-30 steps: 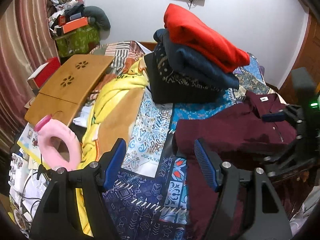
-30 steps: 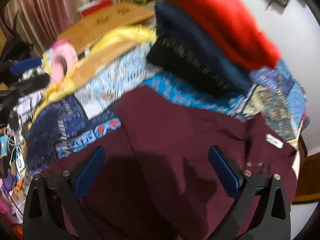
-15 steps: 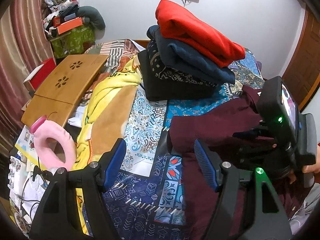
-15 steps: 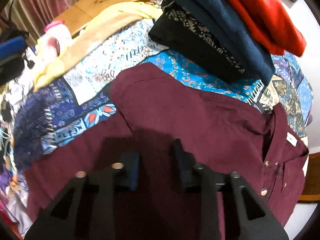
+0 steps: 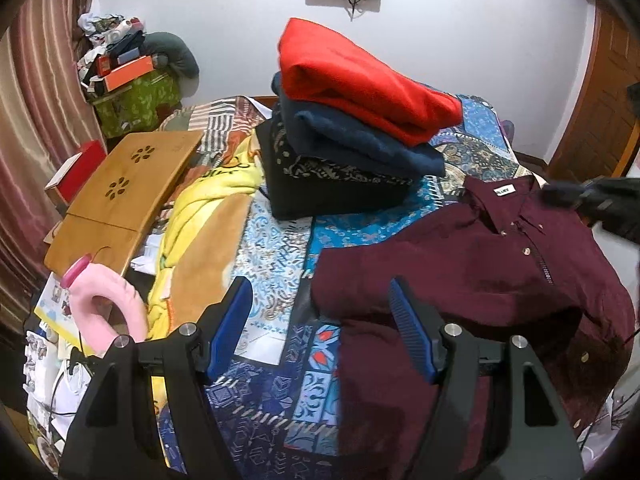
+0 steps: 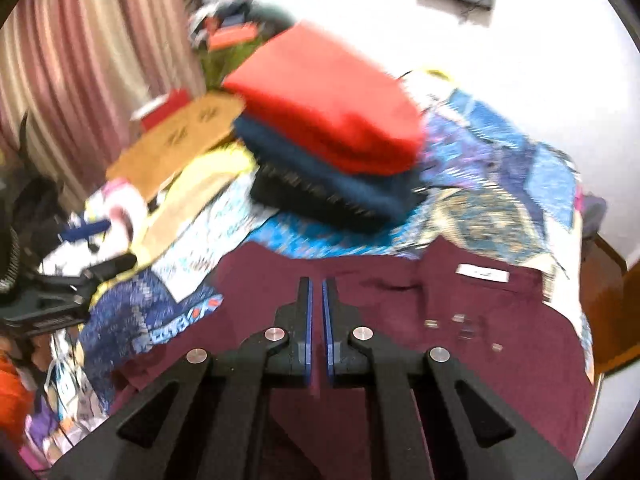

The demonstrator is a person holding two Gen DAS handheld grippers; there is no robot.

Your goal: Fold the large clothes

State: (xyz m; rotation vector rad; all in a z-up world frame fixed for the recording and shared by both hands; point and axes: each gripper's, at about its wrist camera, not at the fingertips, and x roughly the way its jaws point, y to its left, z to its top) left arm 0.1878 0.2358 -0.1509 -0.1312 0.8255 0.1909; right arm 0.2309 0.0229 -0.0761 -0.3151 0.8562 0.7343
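A maroon button-up shirt [image 5: 480,272] lies spread on the patterned bedspread [image 5: 280,256], collar with white label toward the far right. My left gripper [image 5: 320,312] is open and empty, hovering over the shirt's left edge. My right gripper [image 6: 316,312] has its blue pads nearly together above the maroon shirt [image 6: 400,320], with nothing visibly between them; that view is blurred. The right gripper also shows in the left wrist view [image 5: 600,200] near the collar.
A stack of folded clothes, red [image 5: 360,80] on navy on black, sits at the bed's middle back. A yellow blanket [image 5: 208,216], a wooden lap tray [image 5: 124,192] and a pink neck pillow [image 5: 104,312] lie left. Clutter and a curtain line the left side.
My right gripper closed from wide open to nearly shut and lifted away from the shirt toward the collar side. My left gripper stayed open in about the same place.
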